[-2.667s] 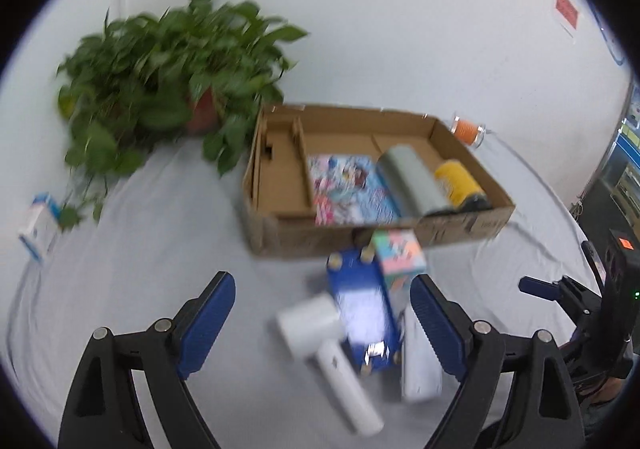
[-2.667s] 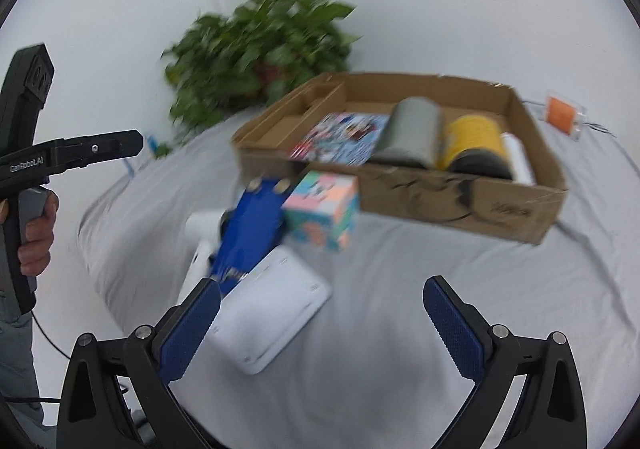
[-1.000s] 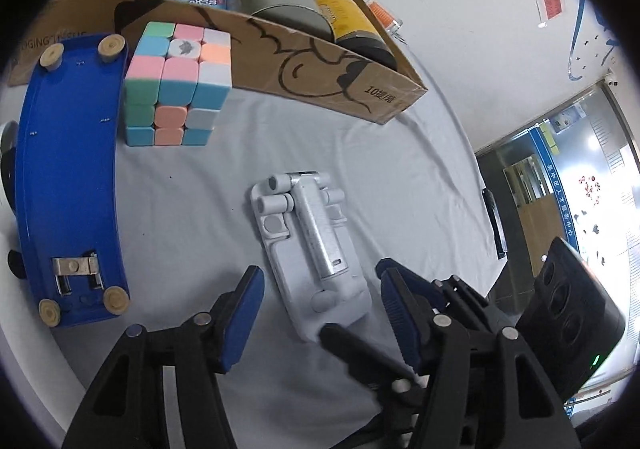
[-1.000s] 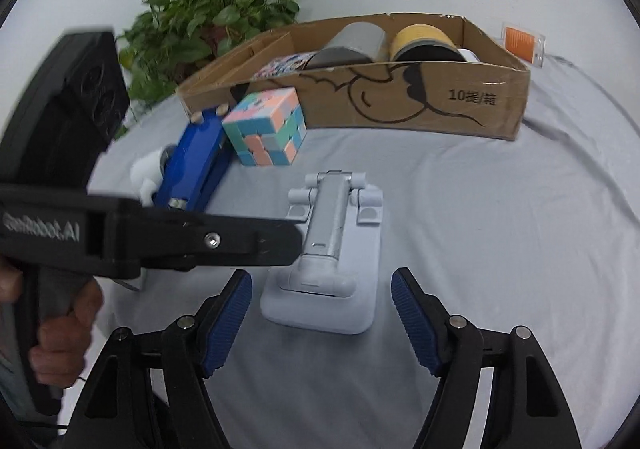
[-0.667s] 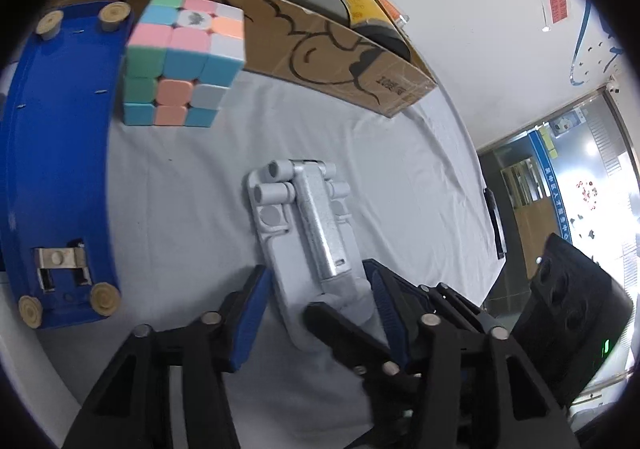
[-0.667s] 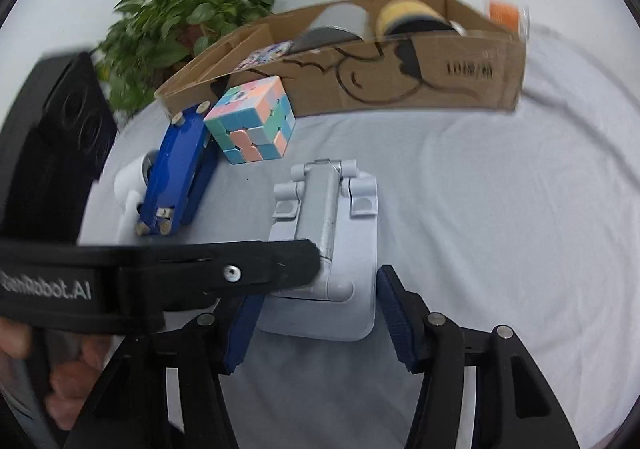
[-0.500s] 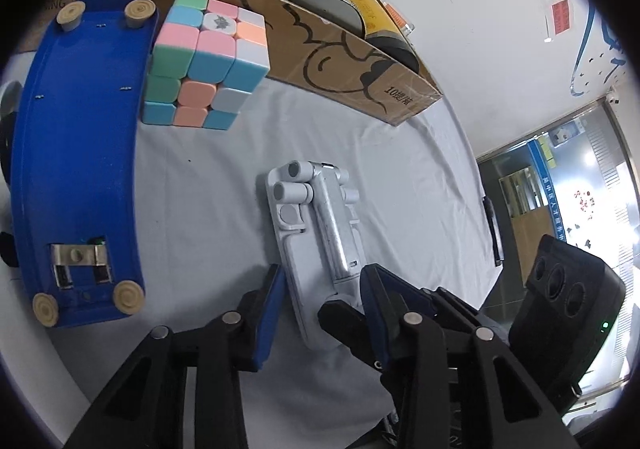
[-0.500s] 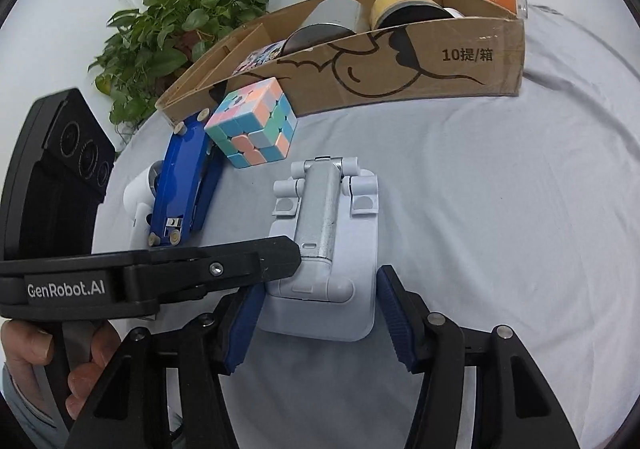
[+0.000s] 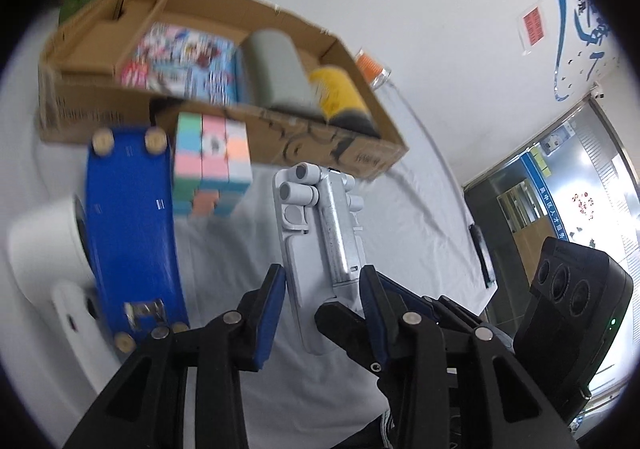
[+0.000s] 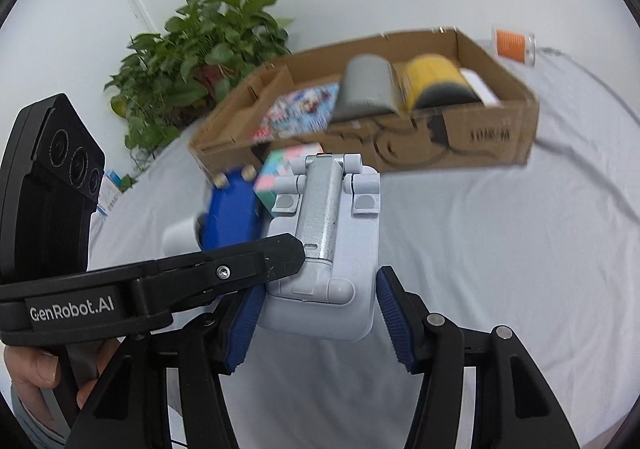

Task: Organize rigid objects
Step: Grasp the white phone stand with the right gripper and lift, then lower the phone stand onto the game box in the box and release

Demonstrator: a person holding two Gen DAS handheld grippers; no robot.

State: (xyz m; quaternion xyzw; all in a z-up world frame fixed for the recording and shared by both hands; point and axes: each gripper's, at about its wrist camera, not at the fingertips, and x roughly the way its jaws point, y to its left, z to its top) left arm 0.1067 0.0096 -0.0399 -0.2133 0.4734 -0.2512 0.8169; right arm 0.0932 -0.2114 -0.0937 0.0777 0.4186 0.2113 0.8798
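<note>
A white wall and a leafy potted plant point(image 10: 200, 61) back a surface draped in grey cloth point(image 10: 500, 249). Both grippers are clamped on the same pale grey folding phone stand point(image 10: 328, 237): the right gripper point(image 10: 316, 313) squeezes its base edges, and the left gripper point(image 9: 320, 301) pinches it from the side. The stand appears lifted off the cloth, just in front of the cardboard box point(image 10: 460, 145).

Using the box as landmark: inside it lie a colourful book point(image 9: 184, 61), a grey cylinder point(image 9: 276, 69) and a yellow-and-black one point(image 9: 340, 101). Against its front wall sit a pastel puzzle cube point(image 9: 212, 165) and a blue curved board point(image 9: 132, 225), with a white device point(image 9: 44, 249) beyond the board.

The job looks roughly half done: the stand, cube, board and white device remain outside the box.
</note>
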